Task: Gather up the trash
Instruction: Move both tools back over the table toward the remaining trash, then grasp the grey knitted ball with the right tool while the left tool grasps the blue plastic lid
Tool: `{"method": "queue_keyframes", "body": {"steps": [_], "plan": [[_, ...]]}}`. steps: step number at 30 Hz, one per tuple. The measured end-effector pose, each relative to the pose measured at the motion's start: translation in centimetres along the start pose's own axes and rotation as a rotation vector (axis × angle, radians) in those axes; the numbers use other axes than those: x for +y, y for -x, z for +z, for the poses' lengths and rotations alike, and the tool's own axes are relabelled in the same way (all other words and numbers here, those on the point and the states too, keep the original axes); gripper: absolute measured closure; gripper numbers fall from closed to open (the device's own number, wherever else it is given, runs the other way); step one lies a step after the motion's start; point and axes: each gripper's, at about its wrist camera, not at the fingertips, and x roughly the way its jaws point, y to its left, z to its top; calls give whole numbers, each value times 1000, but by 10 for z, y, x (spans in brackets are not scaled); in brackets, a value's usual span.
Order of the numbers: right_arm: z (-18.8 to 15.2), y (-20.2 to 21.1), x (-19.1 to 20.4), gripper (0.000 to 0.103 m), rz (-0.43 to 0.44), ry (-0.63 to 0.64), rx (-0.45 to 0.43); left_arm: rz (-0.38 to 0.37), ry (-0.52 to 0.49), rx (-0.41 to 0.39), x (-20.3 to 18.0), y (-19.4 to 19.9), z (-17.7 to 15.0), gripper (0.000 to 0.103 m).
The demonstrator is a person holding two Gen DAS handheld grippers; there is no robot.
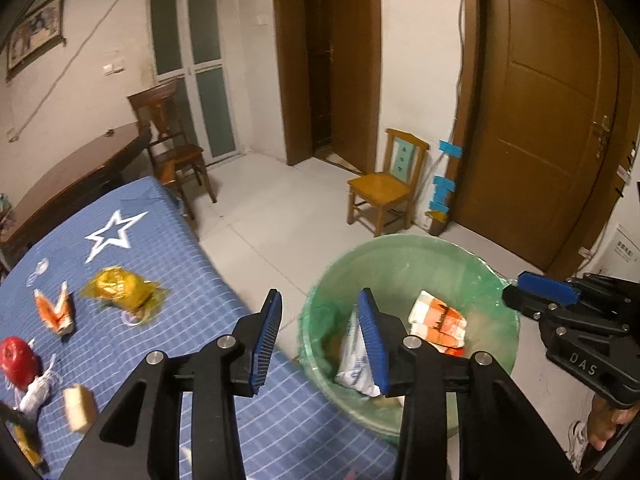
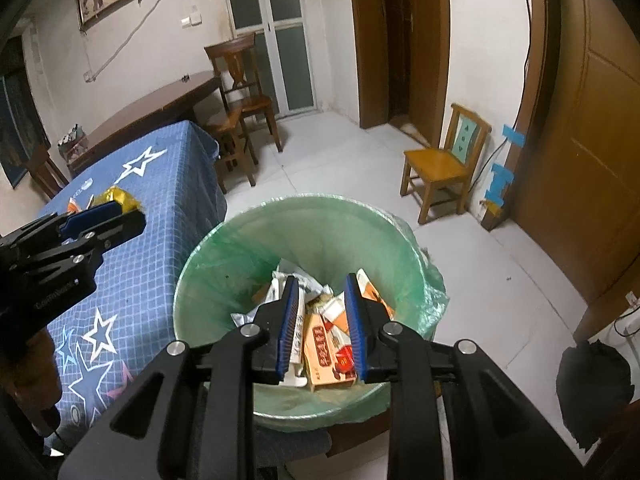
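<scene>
Over the lower middle of the right wrist view, your right gripper (image 2: 322, 320) hangs above the green-lined bin (image 2: 208, 264), jaws a little apart with nothing pinched between them; the orange carton (image 2: 326, 356) and the white wrappers (image 2: 280, 284) seen through the gap lie loose on the pile inside. That placement reads as a drop point: anything let go there lands in the liner, not on the floor.

In the left wrist view your left gripper (image 1: 320, 338) stands at the bottom centre, straddling the edge of the blue star cloth (image 1: 160, 272) and the bin's rim, jaws parted and empty. It seems angled back toward the table, where the rest of the trash lies: a gold foil wrapper (image 1: 120, 288) at centre left, an orange-and-white packet (image 1: 56, 312) beside it, a red round item (image 1: 18, 360) at the left edge, a tan block (image 1: 80, 404) below, and a clear plastic scrap (image 1: 38, 274) above.

The bin stands just beside the table so each carry is short. The gold wrapper looks the nearest next pick.
</scene>
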Motion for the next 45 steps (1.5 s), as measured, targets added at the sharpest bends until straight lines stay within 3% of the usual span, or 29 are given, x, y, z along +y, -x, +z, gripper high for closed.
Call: {"method": "queue_keyframes", "body": {"steps": [8, 12, 21, 26, 31, 37, 42, 45], "plan": [[-8, 22, 40, 81, -10, 49, -161, 101, 31, -22, 36, 45, -25, 55], [-18, 24, 67, 81, 52, 70, -197, 142, 57, -33, 67, 79, -46, 54], [-36, 10, 151, 80, 258, 176, -130, 273, 165, -83, 143, 159, -91, 50], [-51, 12, 207, 69, 420, 298, -79, 344, 247, -82, 203, 203, -119, 46], [-67, 18, 258, 50, 584, 426, -36, 400, 401, 0, 288, 236, -157, 46], [-92, 31, 311, 31, 737, 628, -5, 316, 524, 125, 344, 241, -204, 46], [-110, 28, 355, 30, 782, 777, 32, 226, 548, 225, 345, 208, -224, 46], [-111, 19, 372, 30, 786, 796, 56, 171, 557, 278, 345, 188, -230, 46]]}}
